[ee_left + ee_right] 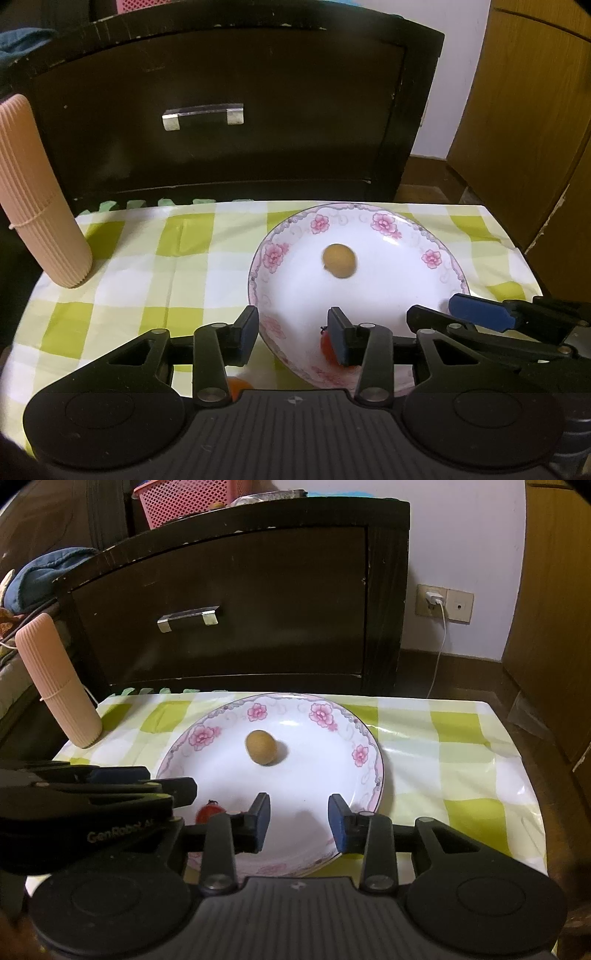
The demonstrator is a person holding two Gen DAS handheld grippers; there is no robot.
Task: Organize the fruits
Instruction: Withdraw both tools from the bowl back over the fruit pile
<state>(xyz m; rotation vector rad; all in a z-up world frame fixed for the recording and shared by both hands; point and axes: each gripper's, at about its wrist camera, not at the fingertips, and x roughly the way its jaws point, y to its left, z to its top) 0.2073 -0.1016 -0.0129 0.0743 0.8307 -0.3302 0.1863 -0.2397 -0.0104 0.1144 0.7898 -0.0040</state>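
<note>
A white plate with pink flowers (384, 223) (325, 712) lies on the checked tablecloth. A small brown round fruit (339, 260) (261, 752) rests near the plate's middle. A small red fruit (325, 345) (208, 812) sits at the plate's near side, just beside the right finger of my left gripper (293, 334), which is open over the plate's near-left rim. An orange fruit (238, 386) peeks out under that gripper on the cloth. My right gripper (299, 821) is open above the plate's near part with nothing between its pads. Each gripper shows in the other's view (443, 312) (170, 781).
A pink ribbed cylinder (40, 199) (59, 683) stands at the table's far left corner. A dark drawer cabinet (221, 110) (240, 609) rises right behind the table. A pink basket (184, 498) sits on it. A charger cable (439, 646) hangs from the wall socket on the right.
</note>
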